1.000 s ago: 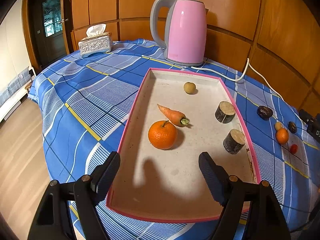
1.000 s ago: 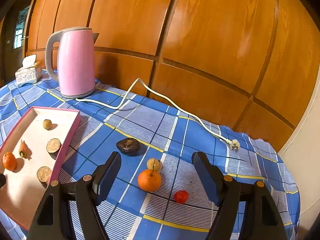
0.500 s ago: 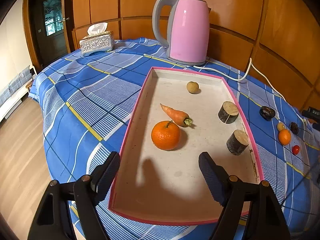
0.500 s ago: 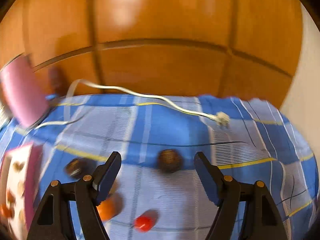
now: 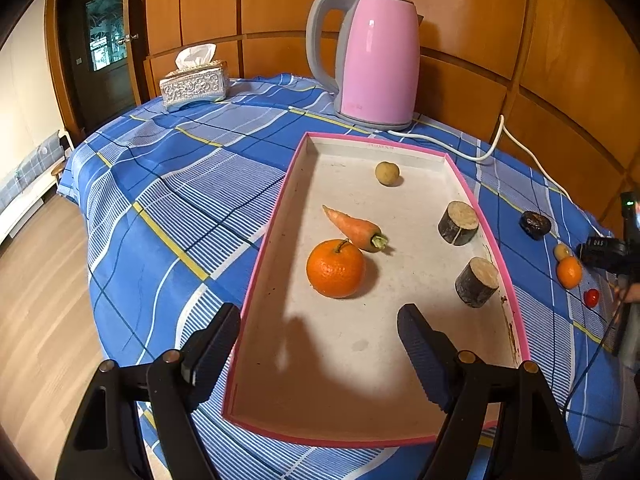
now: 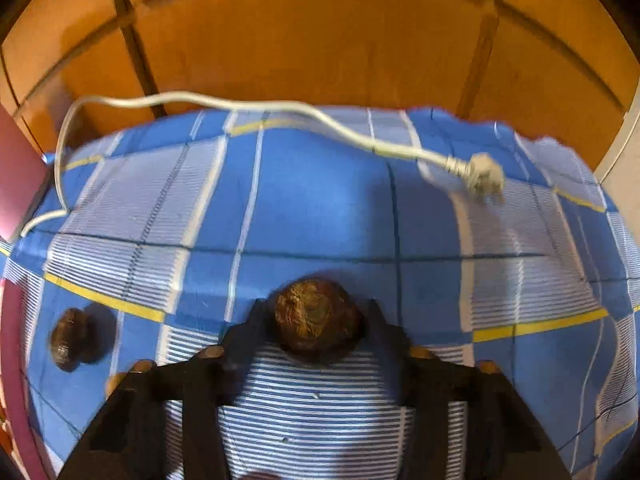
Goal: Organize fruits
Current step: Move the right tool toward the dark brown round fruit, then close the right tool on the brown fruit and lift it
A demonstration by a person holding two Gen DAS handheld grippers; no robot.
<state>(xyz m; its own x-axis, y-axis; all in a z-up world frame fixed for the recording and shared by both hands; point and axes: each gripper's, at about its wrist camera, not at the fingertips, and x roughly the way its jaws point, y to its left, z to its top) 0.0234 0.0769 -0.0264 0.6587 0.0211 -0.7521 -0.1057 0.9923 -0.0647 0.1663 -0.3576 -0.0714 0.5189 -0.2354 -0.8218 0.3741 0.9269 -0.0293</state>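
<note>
My right gripper is low over the blue checked cloth with a dark brown round fruit between its fingers. Its jaws are closing and the pads sit against both sides of the fruit. A second dark fruit lies to its left. My left gripper stands open and empty over the near end of the pink-rimmed tray. The tray holds an orange, a carrot, a small yellowish fruit and two log pieces.
A pink kettle stands behind the tray, and its white cord and plug lie on the cloth beyond the right gripper. A tissue box sits far left. A small orange and a red tomato lie right of the tray.
The right gripper swung right and dropped down over the dark brown fruit, and its fingers have drawn in around it. The left gripper has kept still and open.
</note>
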